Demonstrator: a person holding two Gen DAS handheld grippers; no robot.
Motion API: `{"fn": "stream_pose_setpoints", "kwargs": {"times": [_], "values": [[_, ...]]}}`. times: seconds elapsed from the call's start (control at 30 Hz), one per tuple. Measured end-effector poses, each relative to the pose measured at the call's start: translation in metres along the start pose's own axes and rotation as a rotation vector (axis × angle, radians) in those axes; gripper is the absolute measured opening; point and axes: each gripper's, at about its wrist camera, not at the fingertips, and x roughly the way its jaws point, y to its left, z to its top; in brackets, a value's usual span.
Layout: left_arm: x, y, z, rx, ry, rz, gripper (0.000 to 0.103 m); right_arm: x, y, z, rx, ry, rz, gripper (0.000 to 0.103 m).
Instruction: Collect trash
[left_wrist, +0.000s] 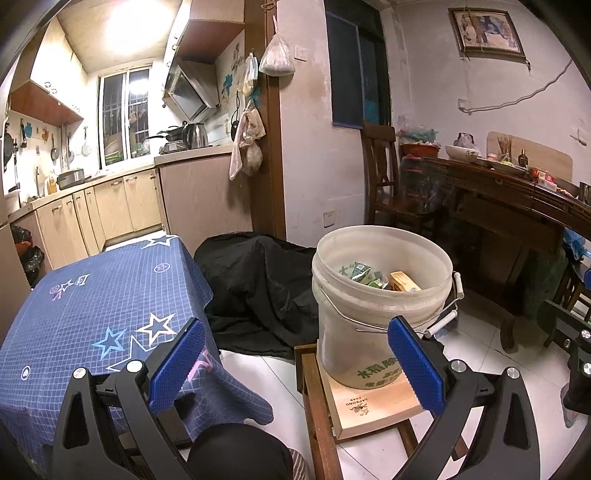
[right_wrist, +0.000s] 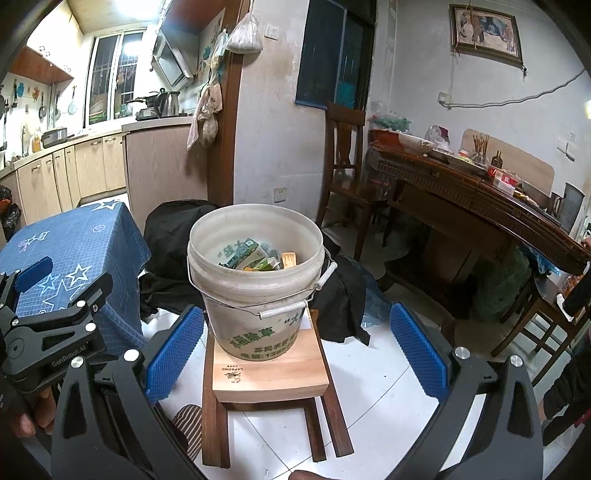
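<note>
Both tongs, left (left_wrist: 295, 363) and right (right_wrist: 297, 352), hang released and empty; ahead between them, the white plastic bucket (right_wrist: 255, 295) holding collected cartons waits on a wooden stool (right_wrist: 269, 373).

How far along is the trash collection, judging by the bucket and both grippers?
Done: the white bucket on the wooden board already holds cartons and an orange box. In hand: nothing; the left gripper and right gripper are both open and empty. Left: no loose trash shows on the blue tablecloth.
</note>
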Motion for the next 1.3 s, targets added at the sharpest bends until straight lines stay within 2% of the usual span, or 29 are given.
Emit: {"fn": "stream_pose_setpoints", "kwargs": {"times": [0.23,0.47,0.57,0.7,1.07,1.3], "values": [[0.001,0.001,0.000,-0.004,0.007,-0.005,0.099,0.000,0.000,0.000,0.002,0.001,0.001,0.098],[0.005,0.008,0.001,-0.034,0.036,-0.047,0.099,0.001,-0.002,0.000,0.011,0.012,0.001,0.098],[0.002,0.003,-0.001,0.006,0.006,-0.029,0.099,0.001,-0.001,-0.001,0.006,0.010,0.002,0.098],[-0.002,-0.002,-0.002,0.041,-0.015,-0.044,0.099,-0.001,-0.001,0.000,0.006,0.008,0.004,0.098],[-0.003,0.001,-0.001,0.016,0.014,-0.115,0.098,-0.001,0.001,0.000,0.005,0.009,0.004,0.098],[-0.006,-0.002,-0.002,0.051,-0.015,-0.105,0.098,-0.001,0.001,0.002,0.012,0.008,0.006,0.098]]}}
